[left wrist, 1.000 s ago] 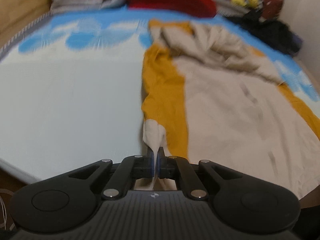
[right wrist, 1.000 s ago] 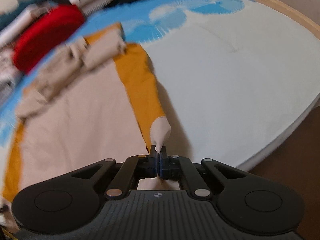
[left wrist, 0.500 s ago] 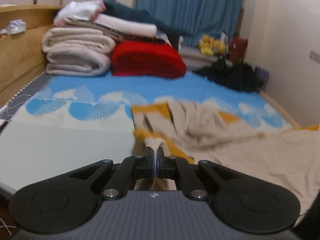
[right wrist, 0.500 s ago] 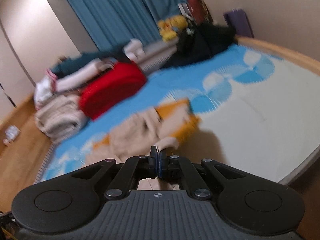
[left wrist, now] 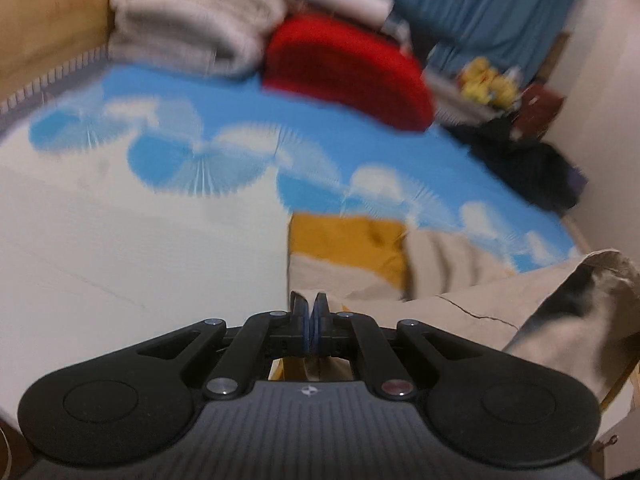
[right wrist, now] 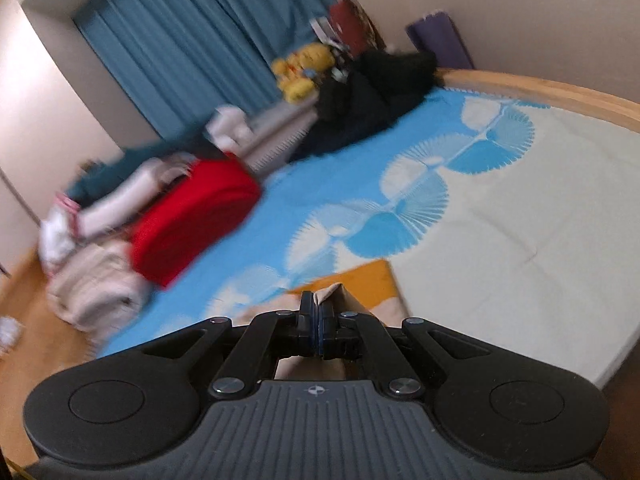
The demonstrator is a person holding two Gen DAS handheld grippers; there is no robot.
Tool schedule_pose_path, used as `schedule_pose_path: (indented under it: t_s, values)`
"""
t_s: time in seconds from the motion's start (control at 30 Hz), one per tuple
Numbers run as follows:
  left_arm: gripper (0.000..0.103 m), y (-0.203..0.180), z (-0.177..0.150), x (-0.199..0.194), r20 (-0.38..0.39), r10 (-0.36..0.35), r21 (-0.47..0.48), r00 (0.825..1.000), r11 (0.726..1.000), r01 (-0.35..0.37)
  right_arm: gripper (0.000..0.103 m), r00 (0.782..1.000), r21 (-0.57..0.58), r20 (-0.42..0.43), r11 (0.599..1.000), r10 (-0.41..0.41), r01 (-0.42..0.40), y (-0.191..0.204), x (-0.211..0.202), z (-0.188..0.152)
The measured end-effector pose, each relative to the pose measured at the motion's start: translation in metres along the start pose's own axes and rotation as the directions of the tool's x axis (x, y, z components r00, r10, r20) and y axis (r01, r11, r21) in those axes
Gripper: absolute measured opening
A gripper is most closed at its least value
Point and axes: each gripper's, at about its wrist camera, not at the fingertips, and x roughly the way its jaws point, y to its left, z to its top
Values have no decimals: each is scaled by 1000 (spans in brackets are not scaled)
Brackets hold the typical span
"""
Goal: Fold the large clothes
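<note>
Above the blue-and-white patterned bed (left wrist: 160,240), left gripper (left wrist: 310,308) and right gripper (right wrist: 318,306) each pinch the beige-and-mustard garment's (left wrist: 460,280) near corners; its bulk lies ahead.

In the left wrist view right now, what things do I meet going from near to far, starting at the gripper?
left gripper → beige and mustard garment → blue-patterned bed sheet → red folded blanket → blue curtain

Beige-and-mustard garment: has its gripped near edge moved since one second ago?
Yes. The beige-and-mustard garment edge, pinched by both grippers, went forward toward the red folded blanket.
</note>
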Motion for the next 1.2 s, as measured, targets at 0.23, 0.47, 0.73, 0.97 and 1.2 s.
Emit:
schedule_pose_path:
  t_s: [0.23, 0.47, 0.73, 0.97, 1.2]
  values:
    - [6, 15, 4, 84, -100, 25, -31, 995, 999, -29, 1, 986, -43, -75, 988, -151, 148, -2, 128, -18]
    - [11, 36, 12, 91, -117, -20, -111, 993, 994, 7, 7, 981, 21, -82, 984, -174, 176, -12, 158, -21]
    - [60, 54, 15, 62, -32, 20, -170, 999, 985, -26, 37, 986, 27, -42, 986, -162, 163, -42, 133, -14]
    - [62, 38, 1, 84, -131, 31, -48, 991, 998, -38, 54, 968, -49, -196, 988, -155, 148, -59, 152, -34]
    - [62, 30, 4, 120, -161, 39, -62, 986, 997, -50, 60, 944, -179, -288, 978, -159, 110, -44, 190, -52]
